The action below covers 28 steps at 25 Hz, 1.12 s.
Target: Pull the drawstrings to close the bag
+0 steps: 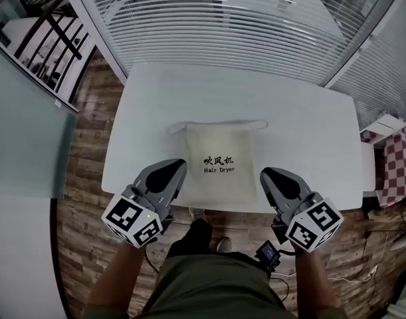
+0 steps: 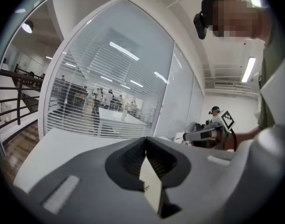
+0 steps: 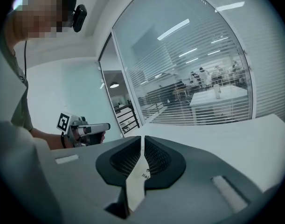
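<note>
left gripper (image 1: 178, 165): low over the near edge of the counter (image 1: 309, 131), beside the bag's near-left corner. Jaws pressed together with nothing in them. Looks parked, not yet reaching.
right gripper (image 1: 266, 174): near edge, beside the bag's near-right corner. Jaws down to a thin slit, empty. It mirrors the left, one gripper per cord end by the look of it.
bag (image 1: 219, 161): beige, flat on the counter's middle, bottom close to the near edge and mouth toward the far edge. Probably laid this way so each cord end can be pulled outward.
drawstrings (image 1: 216, 123): slack cord along the mouth, loops sticking out left and right. Mouth looks uncinched, so the pull hasn't started.
blinds (image 1: 242, 18): glass wall just past the far edge, not part of the task.
hidden: bag contents unknown, cord channel and knots too small to read. Each gripper view shows only a beige sliver of bag behind its jaws.
</note>
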Available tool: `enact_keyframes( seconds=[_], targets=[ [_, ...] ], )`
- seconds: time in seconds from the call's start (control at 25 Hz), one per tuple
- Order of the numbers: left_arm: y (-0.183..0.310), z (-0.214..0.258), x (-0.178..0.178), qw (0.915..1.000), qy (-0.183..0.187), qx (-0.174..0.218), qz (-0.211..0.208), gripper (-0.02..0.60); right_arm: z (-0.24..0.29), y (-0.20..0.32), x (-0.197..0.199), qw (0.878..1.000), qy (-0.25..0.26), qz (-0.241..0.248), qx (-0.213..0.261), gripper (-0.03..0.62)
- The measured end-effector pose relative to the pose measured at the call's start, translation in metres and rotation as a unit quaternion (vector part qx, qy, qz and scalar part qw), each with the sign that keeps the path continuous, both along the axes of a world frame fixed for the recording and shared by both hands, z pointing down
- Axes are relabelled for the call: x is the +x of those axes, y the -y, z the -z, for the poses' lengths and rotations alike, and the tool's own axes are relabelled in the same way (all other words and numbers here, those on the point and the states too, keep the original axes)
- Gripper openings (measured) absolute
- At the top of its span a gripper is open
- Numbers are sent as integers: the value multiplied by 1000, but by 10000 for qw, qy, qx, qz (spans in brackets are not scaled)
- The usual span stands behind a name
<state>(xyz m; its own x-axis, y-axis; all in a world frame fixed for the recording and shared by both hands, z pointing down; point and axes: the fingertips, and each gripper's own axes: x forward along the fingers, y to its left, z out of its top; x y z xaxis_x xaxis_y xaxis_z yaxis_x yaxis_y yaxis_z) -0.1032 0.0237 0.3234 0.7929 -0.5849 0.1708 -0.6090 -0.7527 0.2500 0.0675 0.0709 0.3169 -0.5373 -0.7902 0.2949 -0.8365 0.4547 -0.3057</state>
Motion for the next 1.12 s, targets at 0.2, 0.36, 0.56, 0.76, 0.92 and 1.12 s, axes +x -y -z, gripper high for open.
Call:
enact_keyframes(
  seconds=[0.2,0.36,0.56,0.76,0.92,1.12],
  targets=[
    [57,-43,-22,9989,420,-195,8,3,-29,49,7,9991,-280,-220,-245,14],
    [99,-89,-39,9949,883,-487,29,38,-65,80,20,9965,-579,-311,-512,14],
    [140,-141,-48,9878,1370,-740,-31,66,-110,118,41,9926,-871,-366,-765,17],
    [169,-192,-50,9745,2067,-872,-29,90,-165,161,78,9795,-1769,-189,-944,85],
    [183,-232,-57,9547,2826,-927,-108,110,-212,187,97,9452,-3077,608,-906,101],
    [188,-260,-57,9366,3300,-1173,-139,121,-249,201,115,9155,-3628,1378,-1062,110]
  ],
)
